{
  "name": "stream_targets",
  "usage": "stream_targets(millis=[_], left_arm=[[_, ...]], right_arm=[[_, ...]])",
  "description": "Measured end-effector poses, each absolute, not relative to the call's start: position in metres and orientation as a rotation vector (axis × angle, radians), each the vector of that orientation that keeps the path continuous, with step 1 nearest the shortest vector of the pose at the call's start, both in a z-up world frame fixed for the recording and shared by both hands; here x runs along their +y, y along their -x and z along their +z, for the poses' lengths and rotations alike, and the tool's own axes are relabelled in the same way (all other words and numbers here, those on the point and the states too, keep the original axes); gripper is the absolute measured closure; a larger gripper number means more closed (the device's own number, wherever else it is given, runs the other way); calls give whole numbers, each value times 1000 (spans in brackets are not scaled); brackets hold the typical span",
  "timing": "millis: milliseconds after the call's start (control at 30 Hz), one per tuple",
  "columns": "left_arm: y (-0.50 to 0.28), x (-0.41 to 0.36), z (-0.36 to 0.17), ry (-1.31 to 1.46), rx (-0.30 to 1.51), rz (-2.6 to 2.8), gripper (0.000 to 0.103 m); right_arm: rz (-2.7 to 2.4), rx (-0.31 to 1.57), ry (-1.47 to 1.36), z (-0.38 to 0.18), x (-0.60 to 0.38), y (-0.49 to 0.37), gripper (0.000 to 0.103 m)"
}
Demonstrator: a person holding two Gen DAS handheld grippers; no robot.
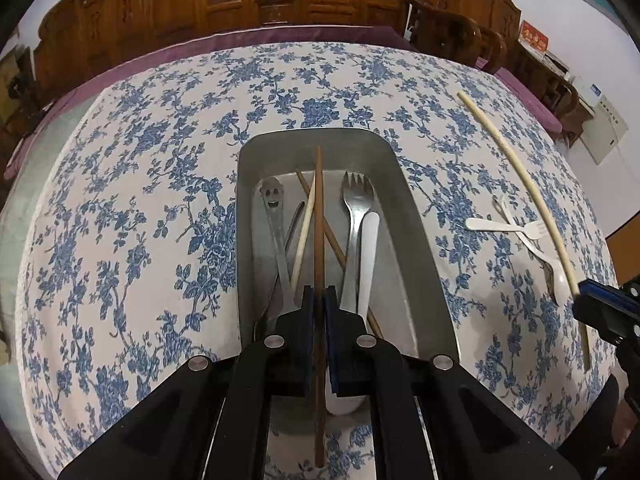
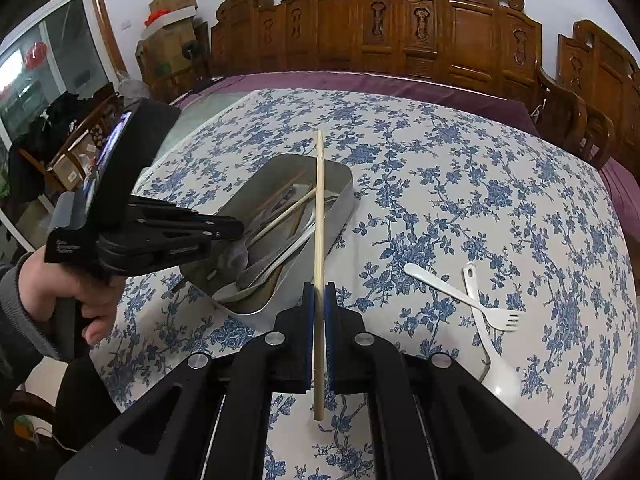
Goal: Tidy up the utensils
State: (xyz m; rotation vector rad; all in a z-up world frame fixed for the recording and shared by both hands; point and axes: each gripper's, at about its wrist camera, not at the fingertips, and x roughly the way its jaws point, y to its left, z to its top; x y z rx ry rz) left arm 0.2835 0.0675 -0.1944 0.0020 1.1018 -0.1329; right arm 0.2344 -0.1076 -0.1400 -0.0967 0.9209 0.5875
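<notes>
Floral tablecloth [image 1: 140, 200] underneath: left gripper [image 1: 319, 304] clamps brown chopstick [image 1: 319, 220], right gripper [image 2: 319, 300] clamps pale chopstick [image 2: 319, 200]; both point up-frame over the metal tray [image 1: 416, 216].

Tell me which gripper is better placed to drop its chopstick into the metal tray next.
Left. The left gripper holds its brown wooden chopstick directly over the rectangular metal tray.
</notes>
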Motion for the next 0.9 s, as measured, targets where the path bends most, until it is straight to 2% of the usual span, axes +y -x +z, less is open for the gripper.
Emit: stream_targets(millis=[600,700,833,900], left_arm=[[-303,73,-199,23,1091,-150,97],[-296,79,-191,30,1066,-147,85],[-284,91,-178,43,1031,-142,83],[-277,99,-172,44,1012,-133,72]], right_arm=[[596,939,101,-146,-96,-246,97],[607,942,99,-147,-89,-249,97],[626,946,85,-147,-74,-253,97],[635,948,79,-148,-64,-255,97]])
